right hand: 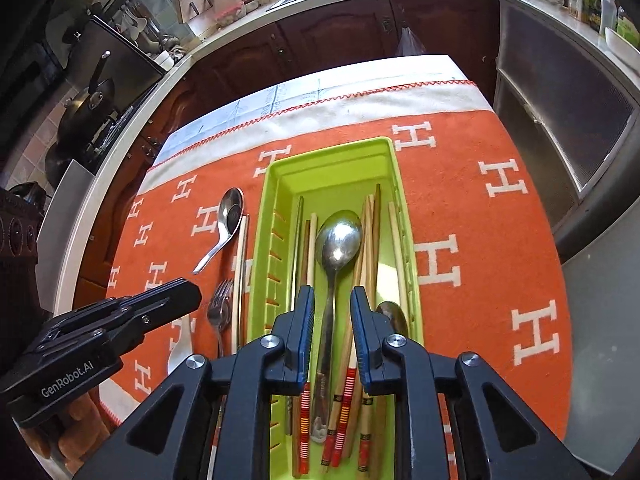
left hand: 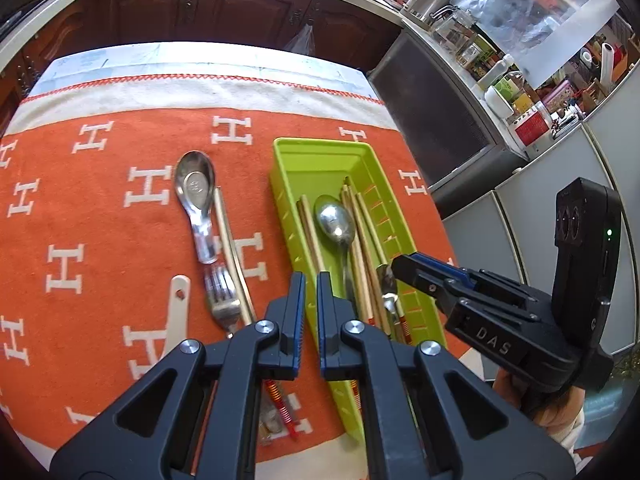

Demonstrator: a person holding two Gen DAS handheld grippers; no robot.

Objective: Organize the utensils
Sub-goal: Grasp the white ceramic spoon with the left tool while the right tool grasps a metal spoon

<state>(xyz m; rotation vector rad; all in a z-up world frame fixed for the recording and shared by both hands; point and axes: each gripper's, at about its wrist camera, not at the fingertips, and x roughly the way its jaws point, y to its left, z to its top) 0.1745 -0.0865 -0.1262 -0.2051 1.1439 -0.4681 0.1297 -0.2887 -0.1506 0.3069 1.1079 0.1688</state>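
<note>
A lime green utensil tray lies on the orange cloth. It holds a long steel spoon, several wooden chopsticks and a second spoon. Left of the tray lie a short soup spoon, a fork, a pale chopstick and a white utensil handle. My left gripper hovers over the tray's left wall with a narrow gap, empty. My right gripper is open and empty above the long spoon's handle.
The orange cloth with white H marks covers the table. Dark wood cabinets stand beyond its far edge. A cluttered counter and grey cabinet fronts run along the right. A stove with pans stands at the left.
</note>
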